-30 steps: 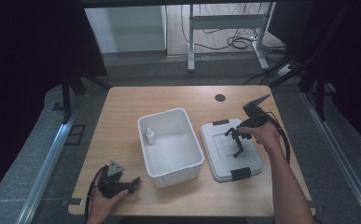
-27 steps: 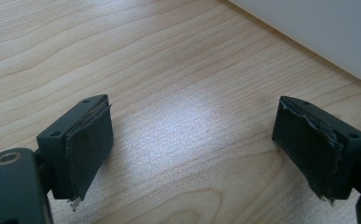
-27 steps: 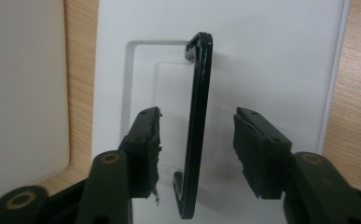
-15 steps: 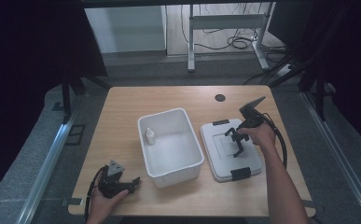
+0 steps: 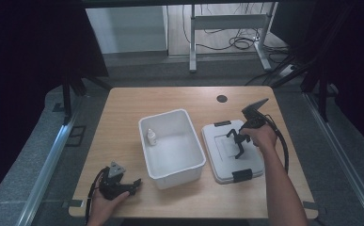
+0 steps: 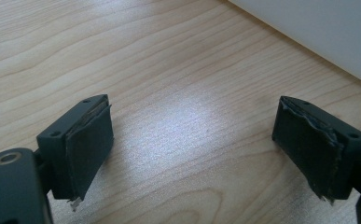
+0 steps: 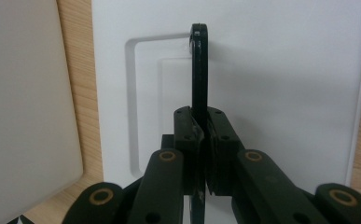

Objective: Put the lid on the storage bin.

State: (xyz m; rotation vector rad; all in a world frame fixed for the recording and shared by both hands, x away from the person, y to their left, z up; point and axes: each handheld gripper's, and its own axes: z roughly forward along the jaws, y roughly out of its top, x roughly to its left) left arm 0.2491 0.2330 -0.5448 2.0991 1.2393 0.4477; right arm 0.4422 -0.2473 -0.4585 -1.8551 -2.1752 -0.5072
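At about 7 o'clock on the wooden table (image 5: 123, 122), left gripper (image 5: 131, 185) held low in the left hand (image 5: 105, 203), grey three-cornered plate on top, cable curling off at its 9 o'clock side. Jaws wide apart in the left gripper view, pads (image 6: 89, 149) bare, nothing but wood grain between them, a white wall of the bin rising at 1 o'clock of that view. Near table centre, open white bin (image 5: 145, 125), long axis running roughly 11 to 5 o'clock, with a small white bottle (image 5: 151, 137) standing upright inside against the wall at 9 o'clock. Just beside the bin at its 3 o'clock, apart from it, flat white lid (image 5: 224, 165) lying on the table, black latches at its 12 and 6 o'clock ends. Black handle (image 7: 198, 70) standing up on edge from the recessed middle of the lid. Right gripper (image 7: 202, 154) pointing down over the lid's centre, jaws just closed and now clamped on that handle, pads pressed to both its faces. Right hand (image 5: 260, 136) around the gripper body at 3 o'clock of the lid, forearm entering from 5 o'clock, cable looping along the table's right edge. Small dark round hole (image 5: 222, 99) in the tabletop at 12 o'clock of the lid.
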